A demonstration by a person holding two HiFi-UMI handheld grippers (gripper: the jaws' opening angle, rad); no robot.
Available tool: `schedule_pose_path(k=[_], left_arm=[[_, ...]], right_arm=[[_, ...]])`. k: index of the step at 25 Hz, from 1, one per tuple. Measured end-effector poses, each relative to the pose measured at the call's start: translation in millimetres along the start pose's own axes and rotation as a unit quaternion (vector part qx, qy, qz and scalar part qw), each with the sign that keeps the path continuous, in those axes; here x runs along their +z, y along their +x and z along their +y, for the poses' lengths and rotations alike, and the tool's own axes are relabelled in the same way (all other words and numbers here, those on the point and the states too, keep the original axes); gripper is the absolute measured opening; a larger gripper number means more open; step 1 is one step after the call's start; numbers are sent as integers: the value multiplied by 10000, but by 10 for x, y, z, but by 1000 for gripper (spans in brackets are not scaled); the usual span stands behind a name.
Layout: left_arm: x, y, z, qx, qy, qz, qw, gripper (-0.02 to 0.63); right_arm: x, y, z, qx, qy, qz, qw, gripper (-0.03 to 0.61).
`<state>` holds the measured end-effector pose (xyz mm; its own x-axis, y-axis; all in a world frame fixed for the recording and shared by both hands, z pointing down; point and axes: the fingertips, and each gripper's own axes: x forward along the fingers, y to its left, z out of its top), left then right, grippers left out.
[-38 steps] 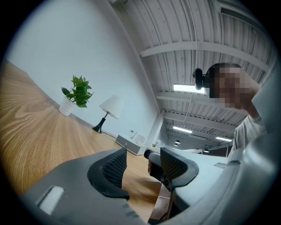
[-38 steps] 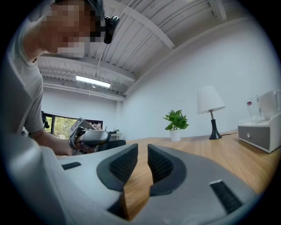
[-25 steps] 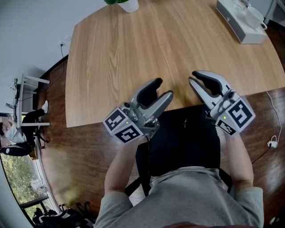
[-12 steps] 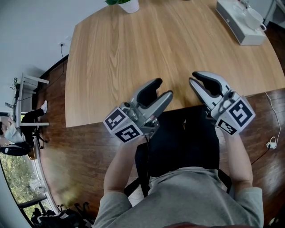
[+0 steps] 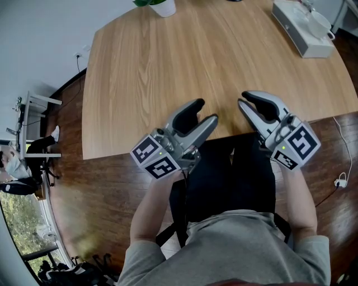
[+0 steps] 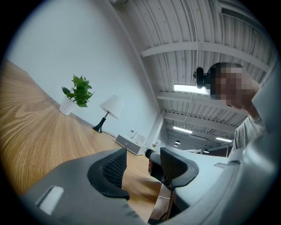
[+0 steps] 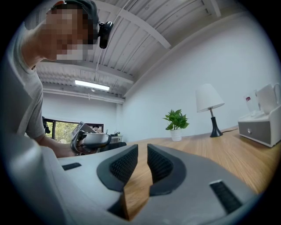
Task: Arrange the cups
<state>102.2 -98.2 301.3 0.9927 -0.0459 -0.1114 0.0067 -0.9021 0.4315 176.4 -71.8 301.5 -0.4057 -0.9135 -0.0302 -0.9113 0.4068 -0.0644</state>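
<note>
White cups (image 5: pixel 320 22) stand on a white rack (image 5: pixel 299 34) at the table's far right corner, far from both grippers. The same rack (image 7: pixel 259 127) carries a white cup (image 7: pixel 268 97) at the right edge of the right gripper view, and in the left gripper view the rack (image 6: pixel 131 144) is small and distant. My left gripper (image 5: pixel 204 110) hovers at the near table edge, its jaws apart with nothing between them (image 6: pixel 142 154). My right gripper (image 5: pixel 244 98) is beside it, jaws almost together and empty (image 7: pixel 142 151).
A wooden table (image 5: pixel 168 72) stretches ahead, with its near edge right under the grippers. At the far edge are a potted plant (image 5: pixel 159 5) and a white lamp (image 7: pixel 210 103). The person sits on a black chair (image 5: pixel 229 179).
</note>
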Motion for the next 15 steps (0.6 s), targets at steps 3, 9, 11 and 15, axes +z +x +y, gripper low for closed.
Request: schedule_pose_path(k=[3,9,11,15], left_arm=[[2,-3,-5,-6,-11,-3,10000,235],[-9,1,1,-3,-3,0,10000,235],[-8,2,2,-5,2,1,10000,235],[-3,8,2,-10,15,-1,10000,235]], right_arm=[[2,-3,5,3,13,-4,10000,61],[-10,-4,2,10,-7,-1,10000,61],[-8,-2,0,15,2,-9,10000,61],[-9,6,1,16,-34,7,10000,61]])
